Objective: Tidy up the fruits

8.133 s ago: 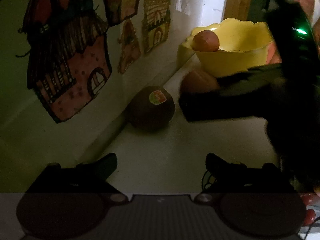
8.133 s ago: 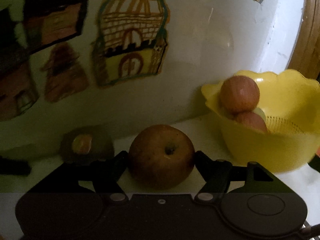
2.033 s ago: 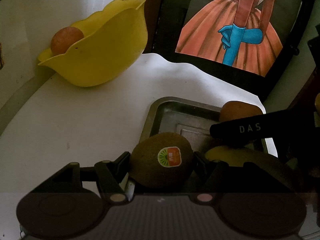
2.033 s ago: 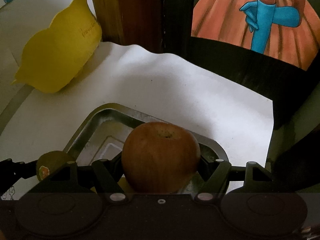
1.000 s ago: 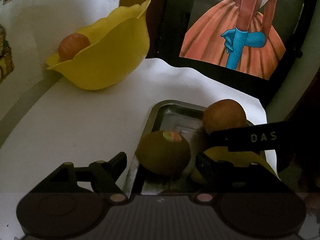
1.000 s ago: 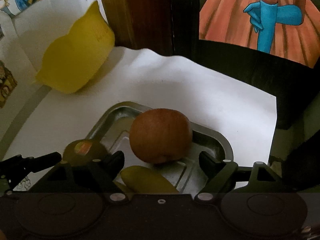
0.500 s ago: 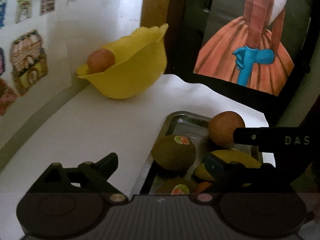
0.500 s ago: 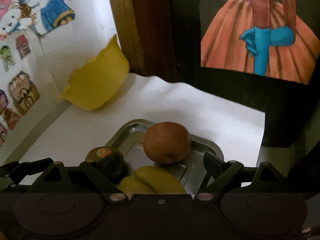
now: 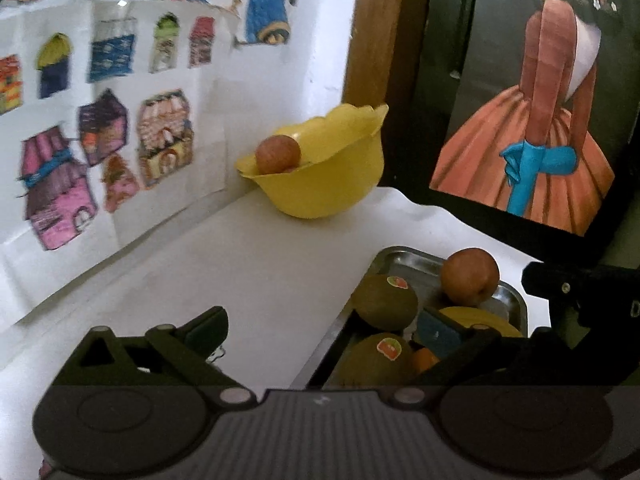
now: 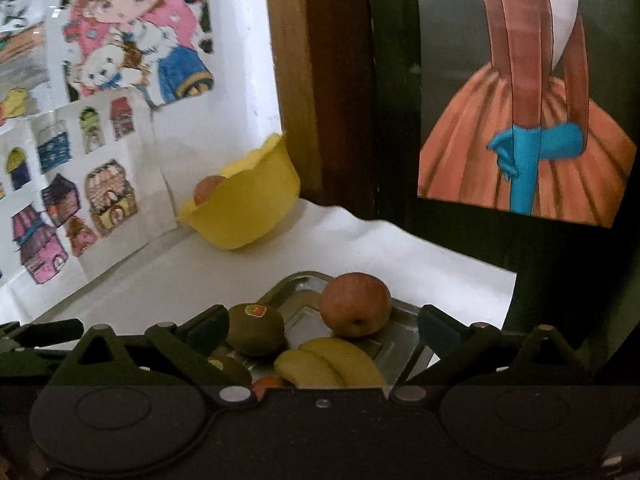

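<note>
Steel tray (image 10: 404, 350) holds an apple (image 10: 355, 305) at twelve o'clock; both the left gripper (image 9: 322, 326) and right gripper (image 10: 320, 326) gape empty. Crowded round fruit could roll over the low rim.

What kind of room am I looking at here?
Probably a home, perhaps a kitchen or dining corner. Hand-coloured children's drawings are stuck on the white wall, a yellow bowl holds apples, and a metal tray of fruit sits on a white-covered table. The exact room is unclear.
</note>
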`<state>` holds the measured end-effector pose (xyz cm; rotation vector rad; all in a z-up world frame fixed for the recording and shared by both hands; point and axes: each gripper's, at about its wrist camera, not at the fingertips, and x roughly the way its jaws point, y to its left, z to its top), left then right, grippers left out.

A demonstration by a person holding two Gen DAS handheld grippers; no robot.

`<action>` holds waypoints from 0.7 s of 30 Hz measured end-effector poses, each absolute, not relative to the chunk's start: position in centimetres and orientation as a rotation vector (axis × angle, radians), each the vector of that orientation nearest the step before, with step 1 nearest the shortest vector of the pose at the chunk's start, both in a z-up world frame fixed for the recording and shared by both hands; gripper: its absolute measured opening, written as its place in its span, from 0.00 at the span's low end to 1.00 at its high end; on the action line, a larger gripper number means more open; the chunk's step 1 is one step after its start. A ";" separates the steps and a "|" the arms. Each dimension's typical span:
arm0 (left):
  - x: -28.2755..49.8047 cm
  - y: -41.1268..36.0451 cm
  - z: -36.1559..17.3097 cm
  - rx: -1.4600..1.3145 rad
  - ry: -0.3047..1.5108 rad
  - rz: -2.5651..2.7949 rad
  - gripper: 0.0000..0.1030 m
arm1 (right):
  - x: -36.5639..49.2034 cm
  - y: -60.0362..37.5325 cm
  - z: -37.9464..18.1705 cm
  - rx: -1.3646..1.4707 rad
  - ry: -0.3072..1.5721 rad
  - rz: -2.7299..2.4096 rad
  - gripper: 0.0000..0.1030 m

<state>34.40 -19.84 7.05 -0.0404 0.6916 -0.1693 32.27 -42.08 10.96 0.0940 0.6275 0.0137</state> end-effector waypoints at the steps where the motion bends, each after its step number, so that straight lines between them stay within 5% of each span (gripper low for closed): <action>1: 33.9 -19.7 7.2 -0.043 0.687 -0.161 1.00 | 31.7 -42.0 11.1 0.089 0.616 0.016 0.98; 21: 28.5 -16.7 3.1 -0.045 0.555 -0.204 1.00 | 23.5 -41.0 5.7 0.079 0.390 -0.023 0.99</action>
